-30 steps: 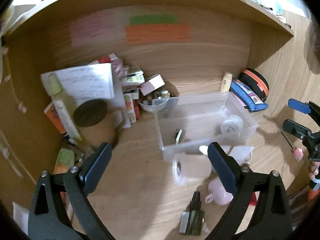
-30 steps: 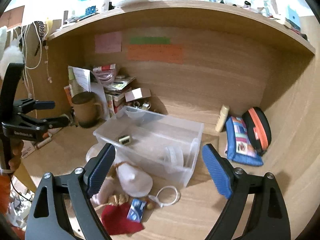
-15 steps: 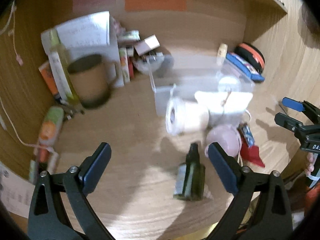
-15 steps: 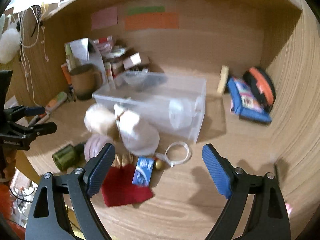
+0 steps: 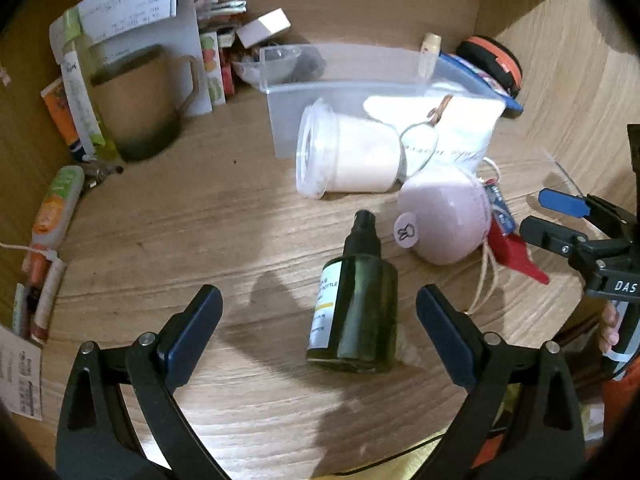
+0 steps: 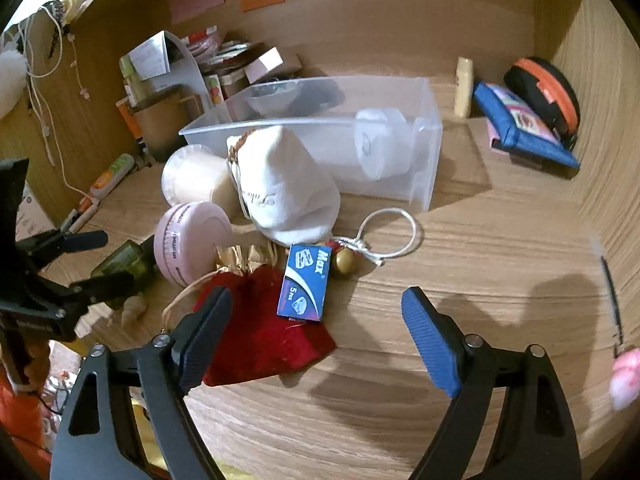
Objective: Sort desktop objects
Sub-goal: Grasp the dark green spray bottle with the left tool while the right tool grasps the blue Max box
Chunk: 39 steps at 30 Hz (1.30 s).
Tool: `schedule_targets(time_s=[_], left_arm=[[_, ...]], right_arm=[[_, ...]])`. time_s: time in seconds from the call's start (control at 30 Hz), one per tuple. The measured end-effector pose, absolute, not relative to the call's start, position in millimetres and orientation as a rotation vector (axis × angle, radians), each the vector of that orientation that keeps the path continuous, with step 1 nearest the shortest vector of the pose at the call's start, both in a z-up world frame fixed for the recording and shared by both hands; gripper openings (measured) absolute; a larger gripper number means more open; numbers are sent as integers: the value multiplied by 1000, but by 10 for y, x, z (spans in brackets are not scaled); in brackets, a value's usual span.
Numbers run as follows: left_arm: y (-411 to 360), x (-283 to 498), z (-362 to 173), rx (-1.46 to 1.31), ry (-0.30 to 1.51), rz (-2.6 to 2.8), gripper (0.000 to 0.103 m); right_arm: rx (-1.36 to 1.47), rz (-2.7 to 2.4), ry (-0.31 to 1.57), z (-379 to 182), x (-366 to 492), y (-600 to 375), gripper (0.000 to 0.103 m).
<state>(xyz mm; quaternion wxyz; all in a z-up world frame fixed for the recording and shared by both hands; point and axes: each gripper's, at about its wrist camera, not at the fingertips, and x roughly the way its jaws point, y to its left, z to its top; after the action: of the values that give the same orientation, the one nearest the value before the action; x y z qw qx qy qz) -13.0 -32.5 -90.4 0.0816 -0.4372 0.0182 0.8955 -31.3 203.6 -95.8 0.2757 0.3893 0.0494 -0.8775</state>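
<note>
A dark green pump bottle (image 5: 354, 304) lies on the desk between the fingers of my open, empty left gripper (image 5: 318, 328). Beyond it lie a pink round case (image 5: 444, 224), a white jar on its side (image 5: 348, 156), a white cloth pouch (image 6: 280, 188) and a clear plastic bin (image 6: 416, 120) holding a white roll (image 6: 380, 144). My right gripper (image 6: 316, 334) is open and empty, low over the desk just in front of a red pouch (image 6: 264, 340) and a blue Max staples box (image 6: 305, 280). The right gripper shows in the left wrist view (image 5: 560, 220).
A brown mug (image 5: 140, 100), papers and small boxes crowd the back left. A blue pencil case (image 6: 520, 124) and an orange-black pouch (image 6: 544, 96) lie at the back right. A white cord loop (image 6: 390, 236) and a gold bell (image 6: 346, 262) lie beside the box. Pens (image 5: 52, 208) line the left wall.
Both grippers have dropped lower and pulled back toward the desk's front edge. The green bottle now sits between the left fingers; the red pouch and blue box are close to the right gripper.
</note>
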Motion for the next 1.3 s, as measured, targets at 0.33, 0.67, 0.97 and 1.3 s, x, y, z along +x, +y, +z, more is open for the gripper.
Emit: schedule_targets(time_s=[0.33,0.67,0.97,1.3], left_arm=[[-371,-224,-1019,-1336,15,2729,98],[-397,-280,-1048,-1335,23,2768,83],[-450,-293,-1030,-1313,39,2793,62],[-617,-340,-1028,-1329,-49,2807,41]], right_arm=[[1103,-2336,106,-1136,-472,1953,58],[1080,-2362,164,-1148,-533,1849,42],[1052,-2386,241,-1157,-520,1788,26],[1011,-2428,208,-1017,-429,1885,24]])
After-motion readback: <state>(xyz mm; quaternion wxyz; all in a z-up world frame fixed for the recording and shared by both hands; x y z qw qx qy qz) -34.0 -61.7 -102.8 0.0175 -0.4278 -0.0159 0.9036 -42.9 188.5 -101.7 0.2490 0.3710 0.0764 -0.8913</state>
